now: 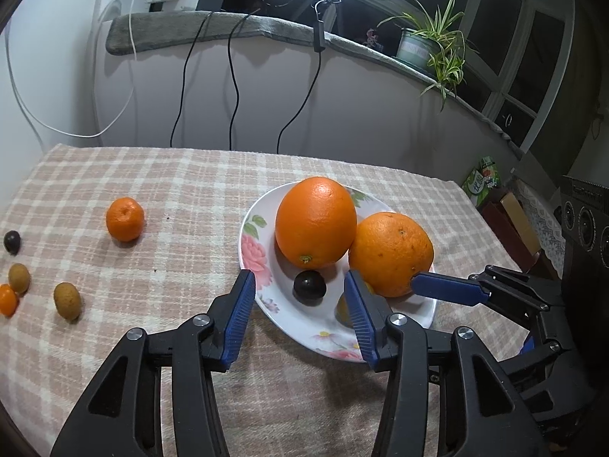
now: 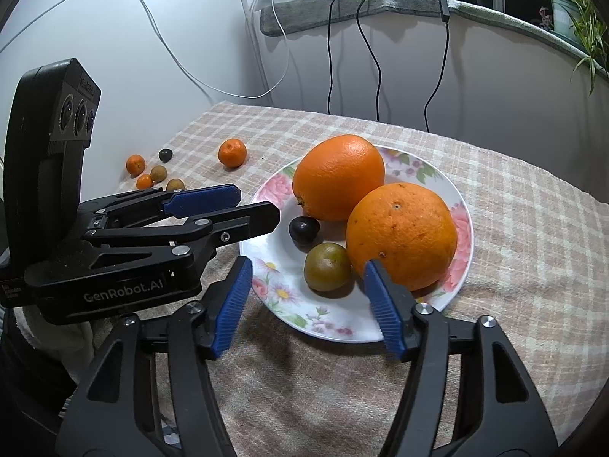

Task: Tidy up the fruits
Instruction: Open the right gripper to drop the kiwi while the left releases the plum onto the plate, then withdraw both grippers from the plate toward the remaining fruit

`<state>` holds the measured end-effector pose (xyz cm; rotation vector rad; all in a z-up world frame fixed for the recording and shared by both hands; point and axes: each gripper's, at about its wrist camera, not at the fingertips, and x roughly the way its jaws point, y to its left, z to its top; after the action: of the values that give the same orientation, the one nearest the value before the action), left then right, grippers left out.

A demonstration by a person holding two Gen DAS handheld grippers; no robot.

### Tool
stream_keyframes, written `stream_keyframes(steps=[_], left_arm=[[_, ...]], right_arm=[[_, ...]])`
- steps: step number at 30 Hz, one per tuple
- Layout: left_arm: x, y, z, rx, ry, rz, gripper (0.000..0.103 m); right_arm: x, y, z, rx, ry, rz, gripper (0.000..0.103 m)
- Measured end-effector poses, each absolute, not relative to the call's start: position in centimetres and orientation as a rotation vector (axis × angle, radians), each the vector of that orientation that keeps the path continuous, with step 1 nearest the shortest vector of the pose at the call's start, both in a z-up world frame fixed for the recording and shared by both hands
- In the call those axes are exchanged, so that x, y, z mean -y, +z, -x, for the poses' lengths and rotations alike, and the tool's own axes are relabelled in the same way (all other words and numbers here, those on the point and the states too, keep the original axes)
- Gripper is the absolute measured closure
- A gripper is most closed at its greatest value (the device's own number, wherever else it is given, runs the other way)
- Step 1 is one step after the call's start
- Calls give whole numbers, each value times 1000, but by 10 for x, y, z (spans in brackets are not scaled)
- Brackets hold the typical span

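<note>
A floral plate (image 1: 262, 243) (image 2: 462, 278) holds two big oranges (image 1: 316, 222) (image 2: 401, 236), a dark plum (image 1: 309, 283) (image 2: 303, 229) and a greenish fruit (image 2: 327, 266). My left gripper (image 1: 300, 285) is open and empty over the plate's near rim, with the plum between its fingers. My right gripper (image 2: 308, 270) is open and empty at the plate's near edge, around the greenish fruit; one finger (image 1: 449, 289) shows in the left wrist view. On the cloth to the left lie a mandarin (image 1: 125, 219) (image 2: 232, 153), a second dark plum (image 1: 12, 242), two brownish-green fruits (image 1: 67, 301) and small orange fruits (image 1: 7, 299).
The table has a pink checked cloth (image 1: 171, 190). Cables (image 1: 232, 87) hang down the wall behind it. A potted plant (image 1: 430, 42) stands on the ledge. Boxes (image 1: 510, 224) sit beyond the table's right edge.
</note>
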<state>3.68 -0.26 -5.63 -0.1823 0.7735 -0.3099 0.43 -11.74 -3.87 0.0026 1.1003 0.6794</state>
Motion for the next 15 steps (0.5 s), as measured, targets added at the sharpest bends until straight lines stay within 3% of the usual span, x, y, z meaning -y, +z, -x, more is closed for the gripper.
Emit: stream_keyframes(steps=[15], left_arm=[[-8, -47, -30, -745, -277, 178, 56]], right_arm=[[107, -31, -5, -1080, 705, 14, 36]])
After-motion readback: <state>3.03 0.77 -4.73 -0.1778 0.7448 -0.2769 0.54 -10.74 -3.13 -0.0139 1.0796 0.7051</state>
